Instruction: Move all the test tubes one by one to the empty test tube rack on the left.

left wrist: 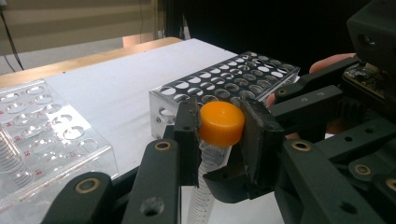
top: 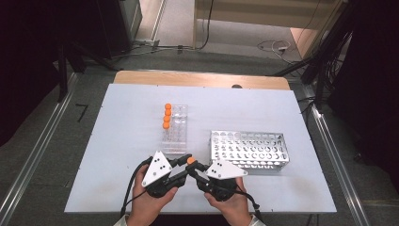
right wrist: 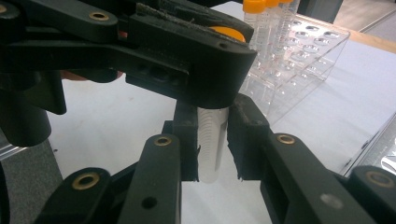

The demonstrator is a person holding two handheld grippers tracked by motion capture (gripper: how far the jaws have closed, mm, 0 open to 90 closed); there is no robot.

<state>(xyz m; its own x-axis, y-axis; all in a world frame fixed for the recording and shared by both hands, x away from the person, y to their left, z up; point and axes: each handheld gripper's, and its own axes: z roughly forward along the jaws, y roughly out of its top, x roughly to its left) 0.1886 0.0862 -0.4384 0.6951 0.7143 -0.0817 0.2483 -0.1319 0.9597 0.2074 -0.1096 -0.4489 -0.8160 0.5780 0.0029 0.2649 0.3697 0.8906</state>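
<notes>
A clear plastic tube with an orange cap [left wrist: 221,122] is held just above the counter [top: 122,122], low in the middle of the high view, between the two hand-held grippers. The left hand-held gripper [left wrist: 219,135] is clenched on the orange cap, one pad on each side of it, as the left gripper view shows at its centre. The right hand-held gripper [right wrist: 212,140] is clamped on the clear body lower down, with the rounded bottom end hanging free below its pads in the middle of the right gripper view. The tube looks empty, so it should be very light. Its thin wall is stiff but smooth, and likely to slip or spin under a loose grip. A hard squeeze on the body could flex or crack it, so moderate pressure seems wise. The cap is wider and probably grippier than the body, which makes it the better place for a twisting hold. The body is best taken well below the cap, as it is here, so the two grips do not crowd each other. In the high view, the clear rack [top: 175,141] lies just above the grippers and carries four more orange-capped tubes [top: 167,116] in a row at its far end. The metal rack [top: 248,149] sits to the right of centre, and its holes look empty.
</notes>
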